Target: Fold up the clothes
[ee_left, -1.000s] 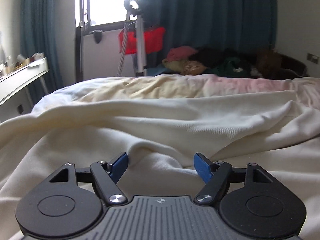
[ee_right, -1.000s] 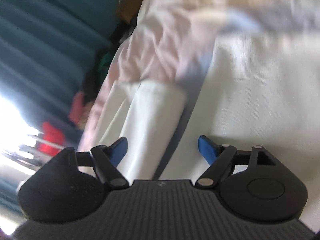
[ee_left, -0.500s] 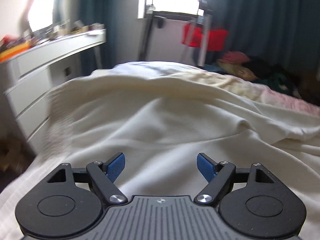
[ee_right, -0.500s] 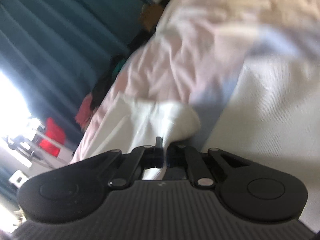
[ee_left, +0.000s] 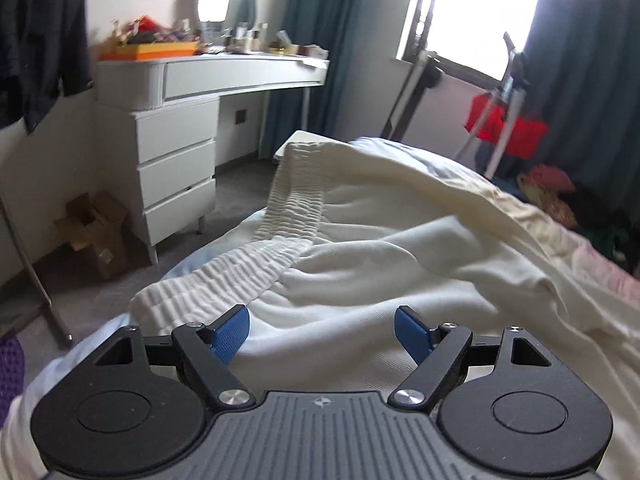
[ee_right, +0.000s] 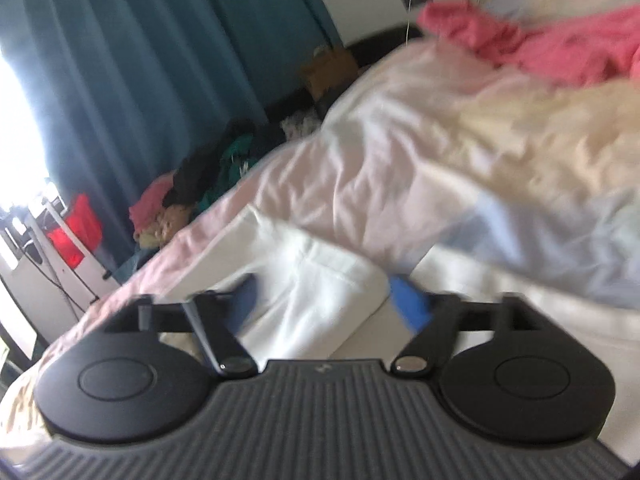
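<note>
A cream garment [ee_left: 400,248] lies rumpled across the bed, its ribbed waistband [ee_left: 288,216] running toward the bed's left edge. My left gripper [ee_left: 320,320] hovers open just over the garment's near part, with nothing between its blue pads [ee_left: 230,334]. In the right wrist view, a white folded cloth end [ee_right: 320,264] lies on the pale pink sheet [ee_right: 360,152]. My right gripper [ee_right: 326,294] is open, and the cloth end sits between its spread fingers. That view is blurred by motion.
A white dresser [ee_left: 180,152] with a cluttered top stands left of the bed, a cardboard box [ee_left: 92,232] on the floor beside it. A red item on a stand [ee_left: 504,124] and a clothes pile [ee_left: 548,188] sit by the teal curtains. A pink garment [ee_right: 560,44] lies farther up the bed.
The left view has swung left, bringing the waistband and dresser into sight. My right gripper shut on the white cloth end half a second ago and has opened again.
</note>
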The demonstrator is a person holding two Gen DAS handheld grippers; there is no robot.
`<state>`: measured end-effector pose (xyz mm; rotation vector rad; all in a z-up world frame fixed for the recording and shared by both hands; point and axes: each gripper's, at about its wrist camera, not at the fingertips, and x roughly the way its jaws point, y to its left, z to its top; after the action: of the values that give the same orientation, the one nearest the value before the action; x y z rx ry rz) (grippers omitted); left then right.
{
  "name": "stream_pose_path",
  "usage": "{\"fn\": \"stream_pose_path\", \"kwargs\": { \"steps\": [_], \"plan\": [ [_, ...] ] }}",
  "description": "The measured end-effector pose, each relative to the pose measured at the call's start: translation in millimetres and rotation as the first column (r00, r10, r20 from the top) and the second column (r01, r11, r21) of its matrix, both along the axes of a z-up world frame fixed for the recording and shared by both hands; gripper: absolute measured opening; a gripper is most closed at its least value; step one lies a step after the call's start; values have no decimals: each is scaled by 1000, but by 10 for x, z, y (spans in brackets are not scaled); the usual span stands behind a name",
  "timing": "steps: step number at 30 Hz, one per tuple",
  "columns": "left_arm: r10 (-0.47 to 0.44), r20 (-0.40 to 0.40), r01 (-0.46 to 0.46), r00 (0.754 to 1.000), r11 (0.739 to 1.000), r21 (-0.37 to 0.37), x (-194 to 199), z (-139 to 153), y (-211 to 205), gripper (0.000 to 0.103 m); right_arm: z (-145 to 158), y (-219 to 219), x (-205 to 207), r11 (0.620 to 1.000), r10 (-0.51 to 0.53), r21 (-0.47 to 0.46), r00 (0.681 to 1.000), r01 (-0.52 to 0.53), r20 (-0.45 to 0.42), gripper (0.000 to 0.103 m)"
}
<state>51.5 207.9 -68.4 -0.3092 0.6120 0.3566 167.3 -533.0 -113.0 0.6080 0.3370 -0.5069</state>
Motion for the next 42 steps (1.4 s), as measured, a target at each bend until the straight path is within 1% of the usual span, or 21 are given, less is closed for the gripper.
{"fn": "stream_pose_path", "kwargs": {
  "steps": [2,6,8,11,14,15,17,19,20,22,24,25,27,30,31,33,36,38,40,41,42],
  "plan": [
    [18,4,-18,1000,1000,-20,-68,29,10,81,143,97,-228,1000,13,-6,1000,-13,12,85],
    [2,16,-2,1000,1000,14,-219,132,-17,83,321,226,-745,999,5,32,1000,-5,3,85],
    [-2,25,2,1000,1000,-2,-280,172,-18,83,347,219,-1012,993,-22,117,1000,19,22,85],
    [-6,36,7,999,999,-40,-369,212,32,84,298,151,-1409,959,-88,274,994,68,61,85],
    [46,19,-43,999,994,-105,-409,174,182,84,130,7,-1775,895,-180,423,983,144,46,86],
    [63,12,-61,998,990,-127,-422,160,233,84,55,-54,-1868,865,-211,471,977,173,28,86],
    [97,-3,-96,995,981,-170,-449,133,334,84,-103,-170,-2051,791,-293,559,956,250,-12,87],
    [131,-19,-132,991,968,-211,-475,107,436,84,-241,-234,-2165,733,-345,613,938,295,-39,87],
    [164,-23,-164,986,953,-256,-506,76,541,84,-299,-252,-2191,713,-353,633,934,301,-46,86],
    [213,-42,-214,976,915,-341,-567,-15,711,84,-398,-261,-2192,686,-343,669,938,287,-51,80],
    [258,-66,-261,964,868,-422,-627,-108,878,83,-508,-245,-2161,652,-326,707,943,275,-66,71],
    [279,-80,-284,957,841,-461,-657,-154,962,83,-569,-236,-2141,631,-319,727,945,271,-75,70],
    [283,-73,-278,956,803,-527,-682,-228,1017,83,-655,-230,-2106,602,-316,749,944,277,-96,67],
    [287,-61,-262,956,741,-619,-718,-338,1092,81,-718,-260,-2025,596,-320,752,942,283,-101,68],
    [289,-57,-256,956,718,-648,-730,-374,1117,77,-730,-278,-1979,603,-313,748,945,277,-98,68],
    [292,-50,-241,955,669,-703,-753,-448,1167,73,-738,-327,-1857,630,-281,736,956,249,-83,67],
    [298,-39,-216,954,589,-779,-789,-558,1242,65,-719,-378,-1779,644,-285,745,958,173,25,68],
    [303,-32,-197,952,532,-824,-812,-631,1292,60,-656,-389,-1743,673,-277,725,958,143,69,68],
    [313,-22,-182,950,492,-851,-819,-695,1297,49,-588,-392,-1747,712,-299,675,953,195,40,67],
    [318,-18,-175,948,473,-864,-821,-727,1299,47,-563,-392,-1772,724,-331,647,944,239,21,63],
    [320,-19,-175,947,466,-867,-805,-745,1302,47,-560,-403,-1789,729,-352,631,936,266,11,62]
  ]
}}
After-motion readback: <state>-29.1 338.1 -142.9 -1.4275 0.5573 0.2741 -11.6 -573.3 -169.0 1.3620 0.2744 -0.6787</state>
